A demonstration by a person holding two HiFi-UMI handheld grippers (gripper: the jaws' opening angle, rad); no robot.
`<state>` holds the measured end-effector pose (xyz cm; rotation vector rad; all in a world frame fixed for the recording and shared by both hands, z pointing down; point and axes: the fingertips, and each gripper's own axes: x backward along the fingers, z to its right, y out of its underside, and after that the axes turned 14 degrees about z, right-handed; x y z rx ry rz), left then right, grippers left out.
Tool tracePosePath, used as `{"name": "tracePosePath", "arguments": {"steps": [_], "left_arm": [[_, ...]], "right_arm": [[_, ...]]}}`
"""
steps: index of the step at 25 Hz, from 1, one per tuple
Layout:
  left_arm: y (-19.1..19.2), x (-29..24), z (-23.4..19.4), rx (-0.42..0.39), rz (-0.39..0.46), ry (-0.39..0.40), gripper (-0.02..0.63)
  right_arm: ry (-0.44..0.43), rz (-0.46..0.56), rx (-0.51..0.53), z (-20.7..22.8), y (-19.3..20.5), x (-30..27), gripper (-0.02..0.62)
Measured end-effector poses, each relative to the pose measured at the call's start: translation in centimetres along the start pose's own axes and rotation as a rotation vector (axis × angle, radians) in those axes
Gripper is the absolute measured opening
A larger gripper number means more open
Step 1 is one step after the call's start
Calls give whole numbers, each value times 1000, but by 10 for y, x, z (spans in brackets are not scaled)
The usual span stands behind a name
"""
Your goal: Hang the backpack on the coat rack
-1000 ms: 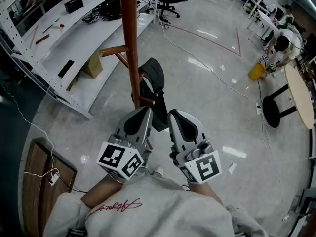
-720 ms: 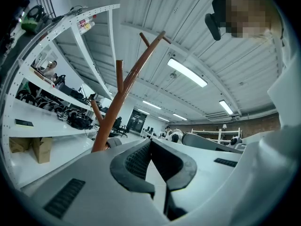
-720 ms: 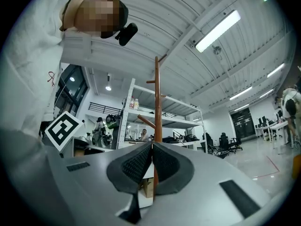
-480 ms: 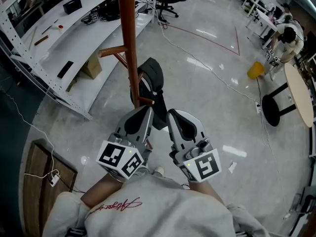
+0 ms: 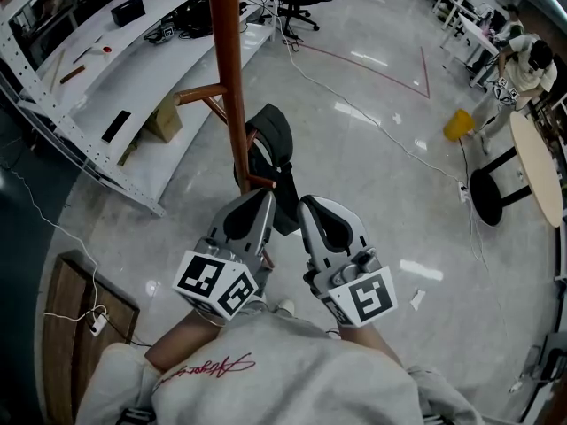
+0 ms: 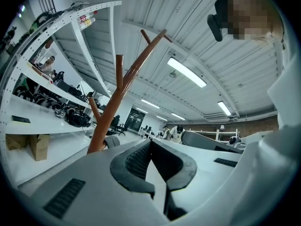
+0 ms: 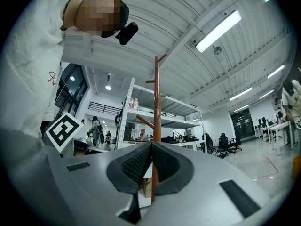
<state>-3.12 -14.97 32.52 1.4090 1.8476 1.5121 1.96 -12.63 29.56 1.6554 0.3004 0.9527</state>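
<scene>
Backpack: dark, hanging off a short lower peg of the coat rack. It sits just ahead of your two gripper tips, between them and the rust-brown pole, and nothing is holding it.

Left gripper: in its own view the ribbed pads are pressed together with nothing between them. It rides just left of the right gripper, and the rack pole rises ahead and to its left.

Right gripper: its own view also shows the pads meeting along one seam, empty. The pole stands straight ahead, in line with that seam but well behind it.

Progress, as a judgement: the hang looks done. The bag's weight appears to be on the peg, and both tools are clear of it and drawn in close to your chest. I cannot tell which strap or loop has caught the peg, because the bag covers that spot. What may be left is only a check that it sits securely.

Writing:
- Red script runs across the front of your sweatshirt; it is too small and skewed to read.
- The marker cubes carry black-and-white square patterns only, with no letters.
- No brand or label can be read on the bag or the rack.

Further out from the tools are a white workbench on your left beyond the pole and a yellow object on the floor far to the right.
</scene>
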Motion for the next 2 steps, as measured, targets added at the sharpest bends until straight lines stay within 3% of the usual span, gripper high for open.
{"name": "tracePosePath", "arguments": {"steps": [2], "left_arm": [[1,0,-2,7,-2,-6,17]], "right_arm": [[4,6,-2,1,0,-1,20]]}}
